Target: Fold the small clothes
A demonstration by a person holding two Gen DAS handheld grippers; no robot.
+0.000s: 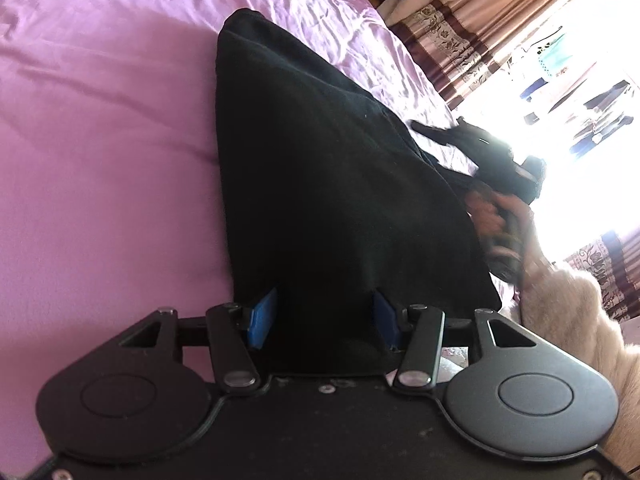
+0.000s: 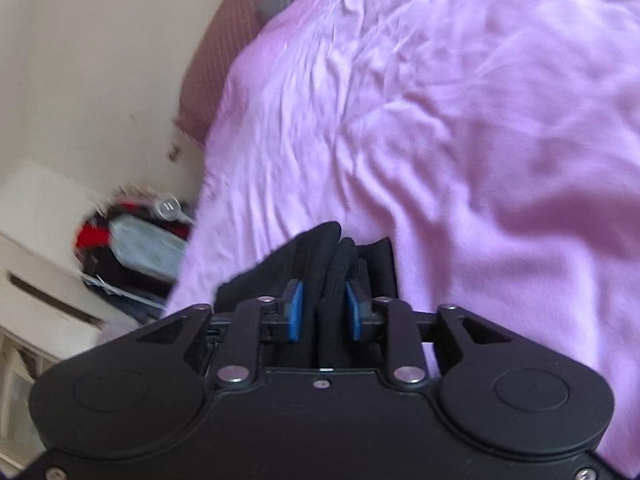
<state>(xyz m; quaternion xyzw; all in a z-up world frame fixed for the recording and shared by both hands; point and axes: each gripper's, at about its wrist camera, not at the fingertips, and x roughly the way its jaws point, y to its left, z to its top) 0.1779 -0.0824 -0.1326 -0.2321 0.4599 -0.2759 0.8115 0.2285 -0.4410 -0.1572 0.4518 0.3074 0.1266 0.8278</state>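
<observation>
Black garment (image 1: 320, 184) lies on the purple bedsheet (image 1: 100, 140), and its near edge fills the gap of your left gripper (image 1: 324, 320). The blue pads (image 1: 262, 320) stand wide on either side of that edge. You cannot tell whether they press it, because the dark cloth hides the contact.

From there the garment runs forward and narrows to a rounded end well ahead of the left fingertips.

To the right of the left gripper, your right gripper (image 1: 496, 160) shows blurred at the garment's far side edge, with a hand (image 1: 496, 220) and a pale fleecy sleeve (image 1: 568, 308) behind it.

In the right wrist view, bunched black cloth (image 2: 336, 276) stands between the right gripper's (image 2: 326, 312) blue pads (image 2: 296, 312). The blur does not show whether the pads press the fold.

Beyond the fingertips the bedsheet (image 2: 460, 120) stretches away, wrinkled.

Further off, patterned curtains (image 1: 452, 36) hang beside a bright window (image 1: 560, 80).
</observation>
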